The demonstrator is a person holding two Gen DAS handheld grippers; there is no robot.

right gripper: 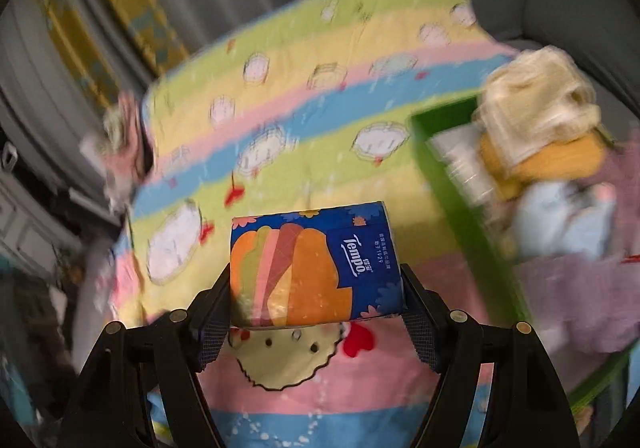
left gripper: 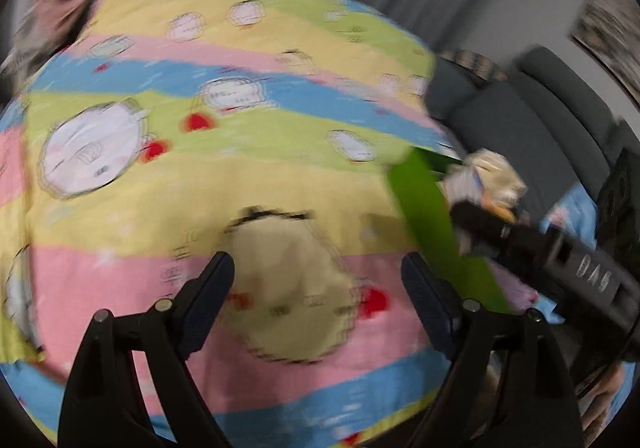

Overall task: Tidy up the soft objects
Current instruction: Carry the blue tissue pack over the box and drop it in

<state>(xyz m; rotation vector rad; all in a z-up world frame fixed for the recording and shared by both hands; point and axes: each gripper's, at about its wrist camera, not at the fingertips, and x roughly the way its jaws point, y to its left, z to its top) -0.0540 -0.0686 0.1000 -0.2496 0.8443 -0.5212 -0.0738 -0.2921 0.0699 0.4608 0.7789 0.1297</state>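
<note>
Only right wrist view shows tissue pack: blue wrapper, orange and pink shapes, "Tempo" legible in white, clamped between both fingers of right gripper, held above striped cartoon blanket. Green box to right, piled with folded cloths. Left wrist view: left gripper spread wide, nothing between fingers, over same blanket; right gripper's body crosses at right edge, partial lettering "DAS". Grey sofa behind. Both views motion-blurred.

One tissue pack, one green box
</note>
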